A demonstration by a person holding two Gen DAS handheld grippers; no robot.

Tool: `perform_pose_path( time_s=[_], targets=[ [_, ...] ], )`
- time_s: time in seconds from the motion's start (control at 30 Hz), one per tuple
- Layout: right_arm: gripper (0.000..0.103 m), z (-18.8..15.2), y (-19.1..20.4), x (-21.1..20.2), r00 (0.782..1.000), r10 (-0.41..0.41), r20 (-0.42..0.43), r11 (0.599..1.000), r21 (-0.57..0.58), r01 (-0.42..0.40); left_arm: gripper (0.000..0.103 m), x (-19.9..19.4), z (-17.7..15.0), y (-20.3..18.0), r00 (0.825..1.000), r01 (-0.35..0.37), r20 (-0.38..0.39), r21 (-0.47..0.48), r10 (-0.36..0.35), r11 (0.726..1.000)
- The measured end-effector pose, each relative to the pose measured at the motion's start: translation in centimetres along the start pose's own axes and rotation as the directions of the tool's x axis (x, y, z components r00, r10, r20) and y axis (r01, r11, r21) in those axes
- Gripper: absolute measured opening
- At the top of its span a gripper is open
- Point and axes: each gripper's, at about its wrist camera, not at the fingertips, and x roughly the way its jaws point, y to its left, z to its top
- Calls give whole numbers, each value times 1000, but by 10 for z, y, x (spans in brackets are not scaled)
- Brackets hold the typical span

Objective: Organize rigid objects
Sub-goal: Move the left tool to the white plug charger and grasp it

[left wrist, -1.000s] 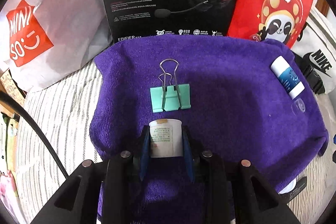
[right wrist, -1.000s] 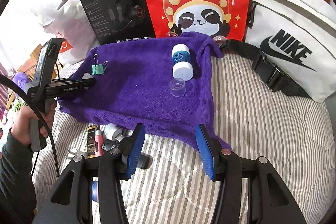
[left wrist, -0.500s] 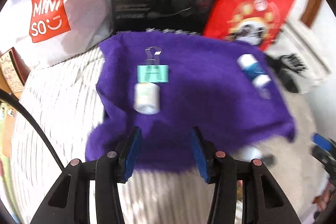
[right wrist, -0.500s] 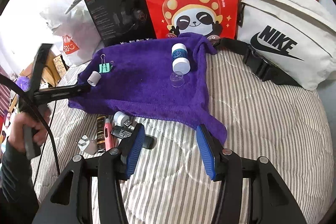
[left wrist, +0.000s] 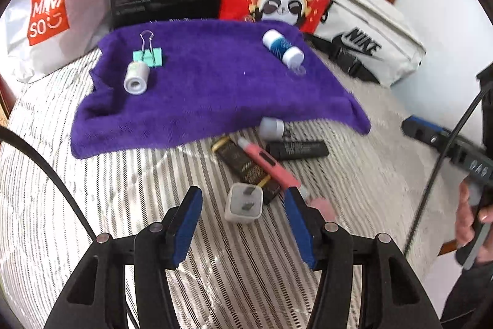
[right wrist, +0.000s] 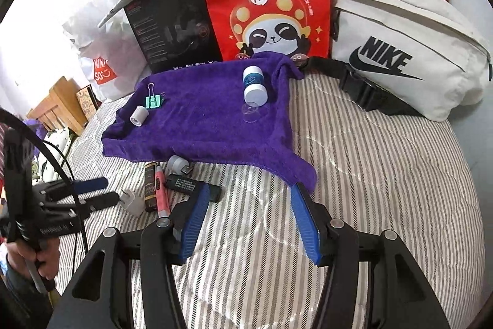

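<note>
Left gripper (left wrist: 243, 215) jaws, just opening, hold nothing; right gripper (right wrist: 246, 218) likewise gapes empty.

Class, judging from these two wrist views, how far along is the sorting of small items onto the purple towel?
Done: the binder clip, white tape roll and blue-labelled bottle lie on the purple towel. In hand: nothing; the left tool, its jaws just opened, hangs over the white plug adapter, and the right tool is empty. Left: the adapter, pink pen, dark tube and black stick on the striped bedding.
</note>
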Motion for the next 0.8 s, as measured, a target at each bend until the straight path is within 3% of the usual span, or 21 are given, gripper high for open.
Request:
perform_pose_path(
  time_s=[0.27,0.4,0.6,0.8],
  targets=[
    [55,-10,-5,2,1000,-13,-23,1000,6,13,51,25,-10,-8,997,-45,-57,60,49,997],
    [55,-11,-6,6,999,-14,-36,1000,6,15,26,29,-11,-10,995,-75,-57,85,80,994],
    [55,-12,-7,11,999,-10,-46,1000,11,10,26,29,-9,-5,995,-70,-64,68,74,995],
    [55,-12,3,20,998,7,-67,1000,-10,-8,26,35,-5,-12,990,-123,-56,95,128,988]
  ],
)
